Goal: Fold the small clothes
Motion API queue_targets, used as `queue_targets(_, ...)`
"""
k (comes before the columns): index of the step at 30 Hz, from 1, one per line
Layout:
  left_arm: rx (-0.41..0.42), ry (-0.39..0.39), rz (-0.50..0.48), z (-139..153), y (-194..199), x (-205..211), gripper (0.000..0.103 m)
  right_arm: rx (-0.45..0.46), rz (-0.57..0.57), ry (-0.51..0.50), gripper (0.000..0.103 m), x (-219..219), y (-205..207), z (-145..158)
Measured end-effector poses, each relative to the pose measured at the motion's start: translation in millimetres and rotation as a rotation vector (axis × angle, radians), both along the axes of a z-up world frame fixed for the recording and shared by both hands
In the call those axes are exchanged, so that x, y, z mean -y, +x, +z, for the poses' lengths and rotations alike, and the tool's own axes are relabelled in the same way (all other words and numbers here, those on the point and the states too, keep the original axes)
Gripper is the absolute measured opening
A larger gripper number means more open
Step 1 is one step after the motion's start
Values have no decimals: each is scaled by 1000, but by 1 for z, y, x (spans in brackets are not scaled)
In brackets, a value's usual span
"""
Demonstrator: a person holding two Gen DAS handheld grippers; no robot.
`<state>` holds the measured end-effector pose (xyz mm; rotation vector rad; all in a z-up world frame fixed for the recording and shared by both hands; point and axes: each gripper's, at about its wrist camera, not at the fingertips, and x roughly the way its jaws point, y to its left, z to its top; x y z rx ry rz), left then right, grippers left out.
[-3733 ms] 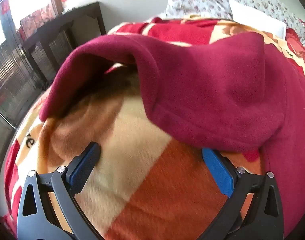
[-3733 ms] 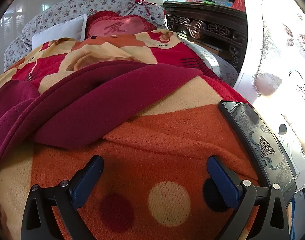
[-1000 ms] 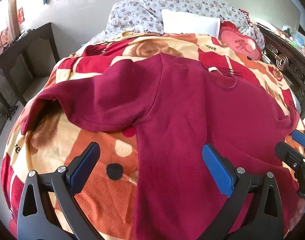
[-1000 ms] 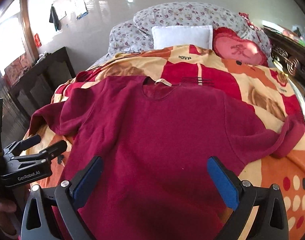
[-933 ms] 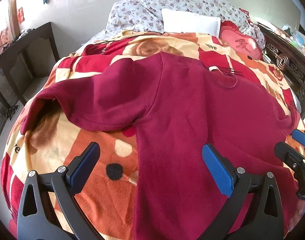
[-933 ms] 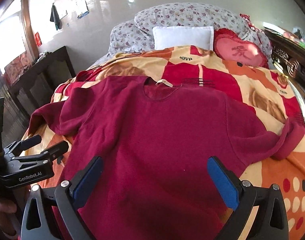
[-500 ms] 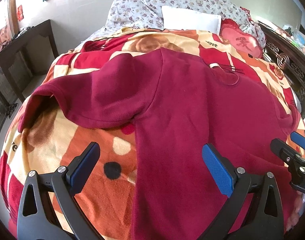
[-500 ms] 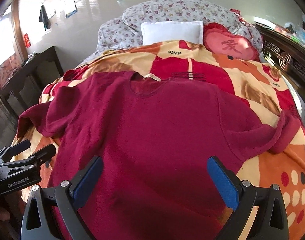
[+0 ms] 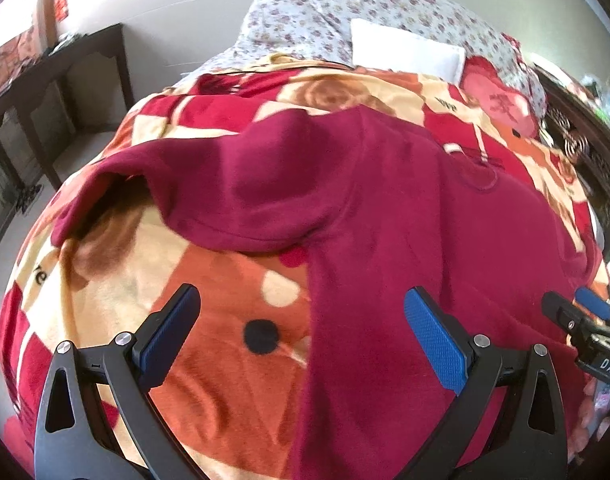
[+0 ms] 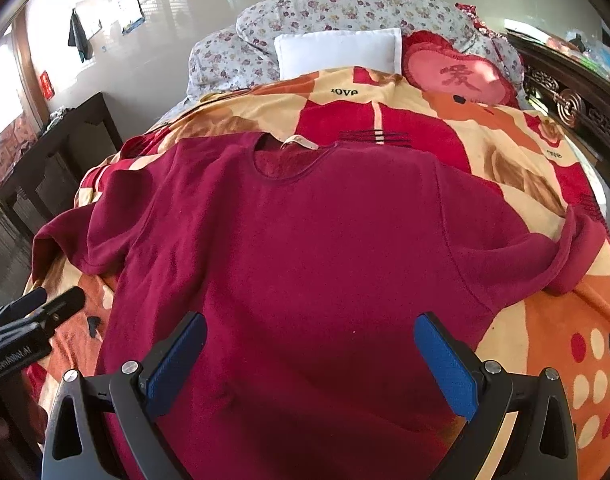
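A dark red fleece sweater [image 10: 305,248] lies spread face up on the bed, collar toward the pillows and both sleeves out to the sides. My right gripper [image 10: 311,354] hovers open over its lower body, with nothing between the blue pads. My left gripper [image 9: 301,332] is open over the sweater's left side edge [image 9: 317,320], below the rumpled left sleeve [image 9: 233,192]. The left gripper [image 10: 45,304] shows at the left edge of the right wrist view, and the right gripper [image 9: 577,312] at the right edge of the left wrist view.
An orange, red and cream patterned blanket [image 10: 545,352] covers the bed. A white pillow [image 10: 337,54], floral pillows [image 10: 345,8] and a pink heart cushion [image 10: 457,76] sit at the head. A dark wooden table [image 9: 45,84] stands left, and carved dark furniture [image 10: 577,108] right.
Both grippers have come slightly lower and closer to the sweater since a second ago. 3.7 s ago they were down near the sleeves. Their jaws stay open.
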<state>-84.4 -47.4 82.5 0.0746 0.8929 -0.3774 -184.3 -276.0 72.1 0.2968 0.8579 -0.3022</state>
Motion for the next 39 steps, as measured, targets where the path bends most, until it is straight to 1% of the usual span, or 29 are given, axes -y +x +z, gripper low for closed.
queue_targets(5,-15,-64,79,8,17,-38,102,-4,13,25,103,-1,5,-2)
queue_targets(9,-41,-151,182,14,44,-80,102,-2,25,32,103,-6,12,-2)
queue_targets(11,-82,-236,249,14,61,-106,102,-4,33,36,103,-8,15,-2)
queue_targets(14,-124,-408,346,12,81,-137,102,-14,47,44,103,-13,19,-6)
queue_targets(16,-145,-498,399,10,93,-152,102,-23,53,55,103,-14,21,-8)
queue_targets(19,-157,-569,463,4,109,-164,102,-32,55,67,103,-14,24,-11)
queue_targets(23,-198,-651,536,-14,135,-175,102,-47,60,65,103,-15,28,-13)
queue_targets(25,-206,-665,576,-22,144,-180,101,-55,62,64,103,-15,30,-14)
queue_targets(26,-207,-678,596,-26,150,-182,98,-56,62,66,103,-14,30,-14)
queue_targets(27,-206,-683,601,-30,154,-184,90,-57,62,68,103,-14,30,-14)
queue_targets(29,-205,-662,587,-33,162,-182,74,-57,60,76,103,-12,30,-15)
queue_targets(31,-197,-596,527,-28,170,-173,34,-60,55,84,103,-9,29,-17)
queue_targets(32,-184,-576,507,-26,171,-169,28,-60,53,88,103,-7,29,-17)
queue_targets(34,-113,-550,460,-6,167,-157,17,-53,49,95,103,-4,28,-17)
queue_targets(35,-75,-545,430,6,164,-150,14,-48,43,96,103,-1,27,-16)
queue_targets(36,-27,-542,375,24,159,-136,13,-42,34,98,103,2,26,-15)
queue_targets(39,47,-539,232,61,144,-93,12,-23,6,113,103,15,20,-12)
